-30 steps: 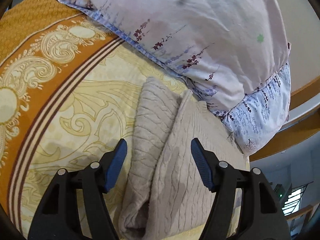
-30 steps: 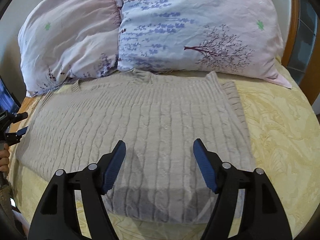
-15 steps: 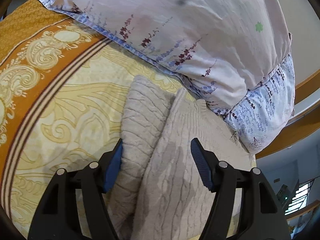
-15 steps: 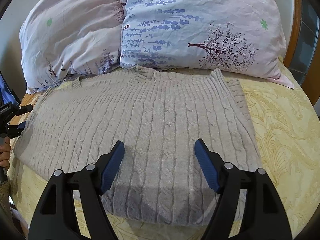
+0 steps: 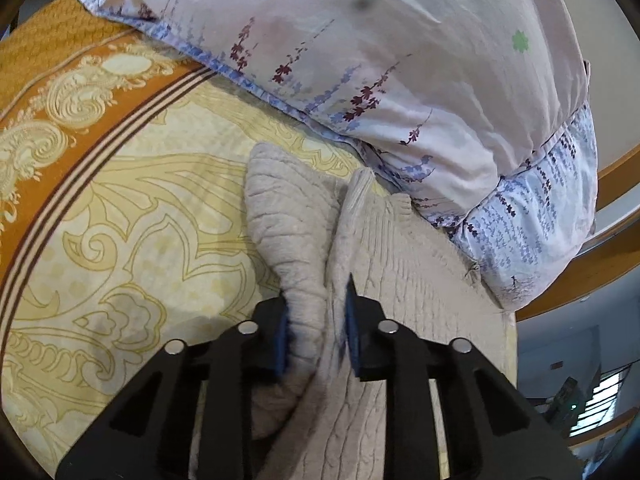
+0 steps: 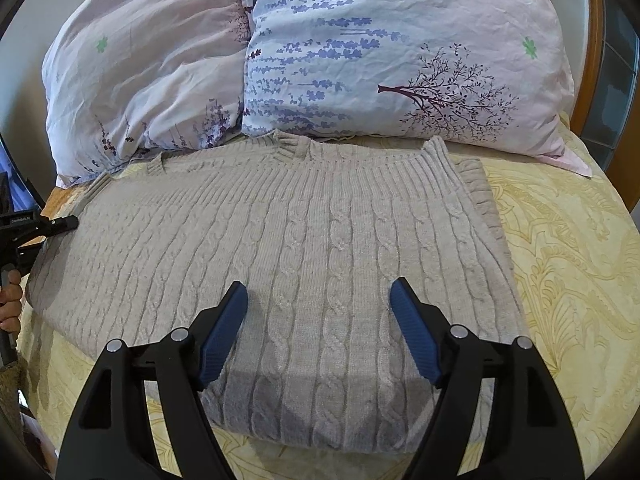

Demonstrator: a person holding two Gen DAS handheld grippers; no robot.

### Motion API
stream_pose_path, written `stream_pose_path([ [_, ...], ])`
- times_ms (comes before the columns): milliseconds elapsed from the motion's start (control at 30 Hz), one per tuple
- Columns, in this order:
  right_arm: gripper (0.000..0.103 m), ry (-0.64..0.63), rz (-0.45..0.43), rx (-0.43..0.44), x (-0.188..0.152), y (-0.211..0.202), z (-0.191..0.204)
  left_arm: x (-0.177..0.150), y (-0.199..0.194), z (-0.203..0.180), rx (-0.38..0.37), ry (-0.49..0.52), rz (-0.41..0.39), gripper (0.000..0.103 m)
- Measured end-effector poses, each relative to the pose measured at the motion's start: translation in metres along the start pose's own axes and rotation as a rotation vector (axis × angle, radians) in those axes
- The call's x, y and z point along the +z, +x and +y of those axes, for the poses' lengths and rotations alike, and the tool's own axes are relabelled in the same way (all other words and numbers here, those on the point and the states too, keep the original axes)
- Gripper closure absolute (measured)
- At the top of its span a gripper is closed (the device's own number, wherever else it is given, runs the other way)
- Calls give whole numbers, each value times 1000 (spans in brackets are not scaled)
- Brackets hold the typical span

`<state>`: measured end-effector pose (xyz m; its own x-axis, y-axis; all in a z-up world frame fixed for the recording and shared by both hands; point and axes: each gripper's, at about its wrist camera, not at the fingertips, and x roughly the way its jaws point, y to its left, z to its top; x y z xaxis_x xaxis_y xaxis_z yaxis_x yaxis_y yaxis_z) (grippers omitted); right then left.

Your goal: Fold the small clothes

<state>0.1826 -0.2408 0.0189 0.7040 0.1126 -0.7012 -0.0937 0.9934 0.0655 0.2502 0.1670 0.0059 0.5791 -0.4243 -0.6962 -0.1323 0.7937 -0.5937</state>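
A beige cable-knit sweater [image 6: 320, 232] lies flat on the bed, neckline toward the pillows. My right gripper [image 6: 319, 286] hovers open over its lower middle, nothing between the fingers. In the left wrist view my left gripper [image 5: 318, 300] is at the sweater's [image 5: 400, 264] side, where a sleeve [image 5: 280, 208] is folded up against the body. Its jaws are closing and the blue pads pinch the bunched knit fabric. The right wrist view shows the left gripper [image 6: 60, 222] at the sweater's left edge, with a person's hand [image 6: 10, 296] below it.
Two floral pillows [image 6: 400, 40] [image 6: 140, 72] lean at the head of the bed just behind the sweater. The yellow patterned sheet [image 6: 568, 260] has an orange border [image 5: 60, 60] on the left side. A wooden bed frame [image 6: 596, 40] curves round the right.
The left gripper's jaws have come together from wide apart and now pinch the sweater's folded side. It also edged forward along the sleeve. The right gripper has stayed put.
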Motion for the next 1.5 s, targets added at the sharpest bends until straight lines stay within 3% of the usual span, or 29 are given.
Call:
stream_pose_path([
  [433,27,24,-5,24,1,-6,-9,1,-21,-44,-163,30,-57,88],
  [767,27,32,-36,30,0,-15,-19,-5,-12,-122,-326,62,-54,89],
  [967,27,49,-62,21,2,-23,-36,-25,25,-182,-419,74,13,90],
  [1100,27,90,-71,5,1,-25,-55,-51,67,-224,-454,95,105,90],
  [1267,27,145,-75,19,-3,-30,-78,-85,115,-255,-431,148,251,86],
  [1333,27,176,-80,32,-3,-33,-88,-90,122,-255,-481,138,303,86],
  [1400,27,211,-88,57,-1,-36,-97,-87,115,-252,-539,127,328,73],
  [1467,27,270,-92,123,4,-41,-109,-80,98,-247,-561,142,292,48],
  [1500,27,299,-90,168,5,-41,-114,-75,85,-243,-556,160,254,45],
])
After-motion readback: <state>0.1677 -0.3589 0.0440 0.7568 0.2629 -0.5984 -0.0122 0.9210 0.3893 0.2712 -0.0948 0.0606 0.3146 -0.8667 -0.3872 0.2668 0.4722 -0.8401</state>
